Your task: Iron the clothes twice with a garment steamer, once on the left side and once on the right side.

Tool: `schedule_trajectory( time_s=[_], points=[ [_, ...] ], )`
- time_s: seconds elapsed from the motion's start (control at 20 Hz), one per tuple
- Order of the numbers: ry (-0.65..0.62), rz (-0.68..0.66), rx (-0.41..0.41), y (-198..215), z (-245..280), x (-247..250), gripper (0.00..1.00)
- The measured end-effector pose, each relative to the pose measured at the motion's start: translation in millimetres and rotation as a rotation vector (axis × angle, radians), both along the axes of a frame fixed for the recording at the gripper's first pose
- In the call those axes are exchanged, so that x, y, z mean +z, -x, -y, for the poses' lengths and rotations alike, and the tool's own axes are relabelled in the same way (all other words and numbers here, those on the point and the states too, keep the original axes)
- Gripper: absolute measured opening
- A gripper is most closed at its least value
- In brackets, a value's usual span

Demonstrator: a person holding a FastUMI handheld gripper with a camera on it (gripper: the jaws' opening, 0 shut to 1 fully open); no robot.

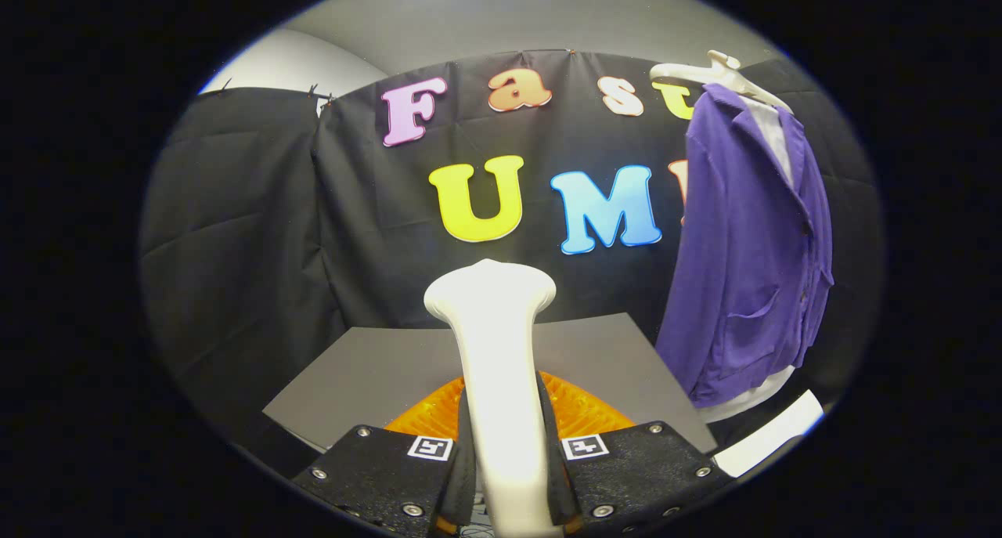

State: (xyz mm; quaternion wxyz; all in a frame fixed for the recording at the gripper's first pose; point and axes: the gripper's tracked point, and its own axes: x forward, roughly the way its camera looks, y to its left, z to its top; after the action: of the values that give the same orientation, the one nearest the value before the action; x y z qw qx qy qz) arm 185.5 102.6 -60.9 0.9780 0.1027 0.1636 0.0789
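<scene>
A white garment steamer (499, 366) stands upright between my fingers, its wide head rising beyond them. My gripper (507, 475) is shut on the steamer's handle, both fingers pressing its sides. A purple jacket (744, 256) over a white shirt hangs on a white hanger (716, 72) to the right of the steamer and further off, its front turned partly towards me. The steamer head is well apart from the jacket.
A grey table top (376, 373) lies below and beyond the fingers. An orange ribbed base (583, 409) shows just behind the steamer's handle. Black cloth walls close the booth at the back and left. A white strip (771, 432) lies below the jacket.
</scene>
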Motion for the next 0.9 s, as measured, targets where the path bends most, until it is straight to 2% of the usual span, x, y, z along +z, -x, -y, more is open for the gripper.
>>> schedule_trajectory(
  time_s=[0.1, 0.25, 0.55, 0.9],
  points=[
    [0.028, 0.027, 0.02, 19, 24, 4, 0.37],
    [0.057, 0.077, -0.002, 38, 69, 13, 0.37],
    [-0.002, 0.128, 0.025, 85, 136, 14, 0.37],
    [0.058, 0.144, 0.072, 149, 183, 0, 0.37]
  ],
)
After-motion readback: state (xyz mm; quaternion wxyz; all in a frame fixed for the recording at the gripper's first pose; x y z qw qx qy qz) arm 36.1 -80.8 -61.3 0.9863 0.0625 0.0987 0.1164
